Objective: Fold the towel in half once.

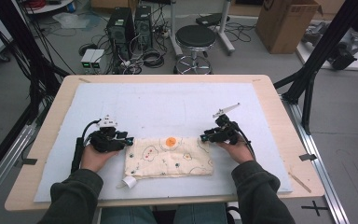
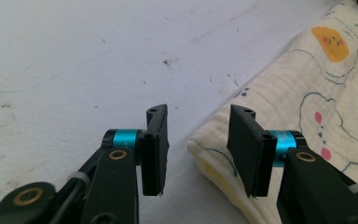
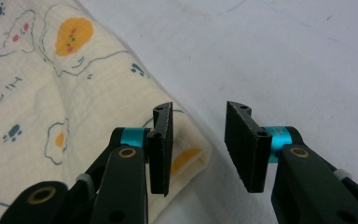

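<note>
White foam pad [image 1: 168, 102] covers the wooden table; near its front edge lies the folded cream cloth with egg prints [image 1: 170, 158]. Left gripper [image 1: 129, 140] and right gripper [image 1: 204, 137] flank its far corners, jaws apart, likely poised to pinch.

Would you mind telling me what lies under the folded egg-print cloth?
The egg-print cloth lies flat on the white foam mat, which covers the wooden table. A white label sticks out at its near edge. Anything between its folded layers is hidden.
</note>
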Demonstrator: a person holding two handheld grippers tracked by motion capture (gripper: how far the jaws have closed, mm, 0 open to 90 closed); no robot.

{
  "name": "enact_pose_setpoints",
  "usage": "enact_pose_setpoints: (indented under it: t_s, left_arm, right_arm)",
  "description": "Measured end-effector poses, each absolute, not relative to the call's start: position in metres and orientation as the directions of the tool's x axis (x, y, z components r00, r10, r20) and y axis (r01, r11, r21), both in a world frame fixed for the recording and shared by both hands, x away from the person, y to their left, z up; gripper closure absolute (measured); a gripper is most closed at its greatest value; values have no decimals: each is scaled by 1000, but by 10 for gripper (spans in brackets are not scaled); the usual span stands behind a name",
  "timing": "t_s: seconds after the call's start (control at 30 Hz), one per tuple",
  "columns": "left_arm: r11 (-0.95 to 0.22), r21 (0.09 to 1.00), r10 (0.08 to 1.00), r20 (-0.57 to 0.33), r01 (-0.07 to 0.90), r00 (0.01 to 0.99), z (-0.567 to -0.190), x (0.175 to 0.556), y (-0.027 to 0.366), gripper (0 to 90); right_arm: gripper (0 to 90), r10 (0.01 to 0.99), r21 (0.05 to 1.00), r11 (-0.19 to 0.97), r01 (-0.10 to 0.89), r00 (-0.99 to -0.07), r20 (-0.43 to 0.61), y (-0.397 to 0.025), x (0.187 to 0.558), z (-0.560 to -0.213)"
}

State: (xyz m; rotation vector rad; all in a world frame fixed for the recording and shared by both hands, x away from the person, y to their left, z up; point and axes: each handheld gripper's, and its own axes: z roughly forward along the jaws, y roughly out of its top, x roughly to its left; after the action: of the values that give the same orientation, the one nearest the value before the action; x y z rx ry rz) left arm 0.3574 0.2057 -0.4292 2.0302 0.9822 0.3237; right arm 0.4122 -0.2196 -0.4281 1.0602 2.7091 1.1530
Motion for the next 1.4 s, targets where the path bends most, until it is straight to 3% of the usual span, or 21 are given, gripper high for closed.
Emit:
enact_pose_setpoints:
  t_s: [0.67, 1.13, 1.4]
  left_arm:
    - [-390, 749, 719, -116, 536, 685, -437, 361, 200, 672]
    - [-407, 734, 716, -112, 543, 689, -438, 363, 198, 715]
    - [-404, 737, 708, -124, 542, 695, -439, 364, 197, 803]
  right_arm:
    - [728, 574, 607, 567, 557, -796, 194, -215, 409, -430]
    - [763, 575, 636, 541, 550, -794, 197, -217, 404, -434]
    - [822, 564, 632, 556, 540, -804, 191, -215, 403, -433]
